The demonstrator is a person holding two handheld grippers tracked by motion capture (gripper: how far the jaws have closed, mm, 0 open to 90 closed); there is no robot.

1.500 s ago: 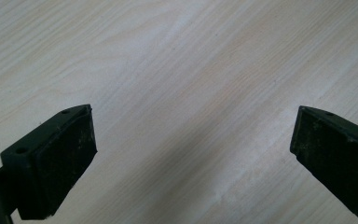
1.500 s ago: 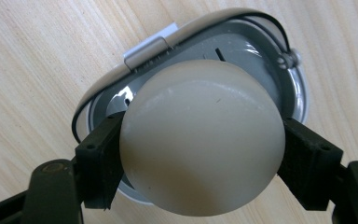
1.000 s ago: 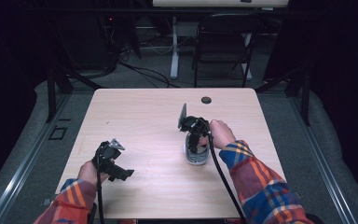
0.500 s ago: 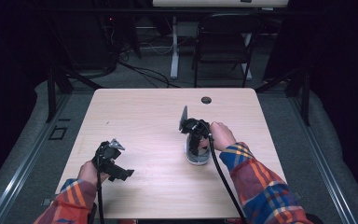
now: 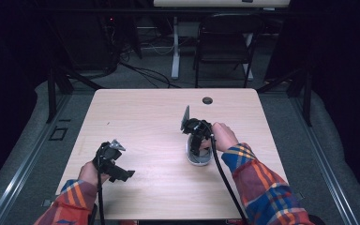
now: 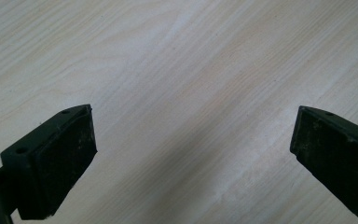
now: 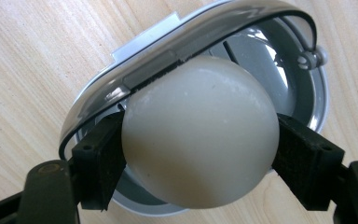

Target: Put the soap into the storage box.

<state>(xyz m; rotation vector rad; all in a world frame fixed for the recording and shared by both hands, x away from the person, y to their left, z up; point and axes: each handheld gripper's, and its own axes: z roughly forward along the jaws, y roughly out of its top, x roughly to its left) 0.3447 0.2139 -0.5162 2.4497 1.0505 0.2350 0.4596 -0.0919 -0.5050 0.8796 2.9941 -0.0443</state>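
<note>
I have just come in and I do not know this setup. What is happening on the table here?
A person in a plaid shirt works at a wooden table with a gripper in each hand. The right gripper holds a pale egg between its pads, just over a silver egg slicer with its lid raised. Its jaws have just been easing open a little. The left gripper is open over bare wood, holding nothing.

The egg (image 7: 199,133) hides most of the silver container's (image 7: 121,79) inside; from above, the right gripper (image 5: 198,140) covers the egg.
</note>
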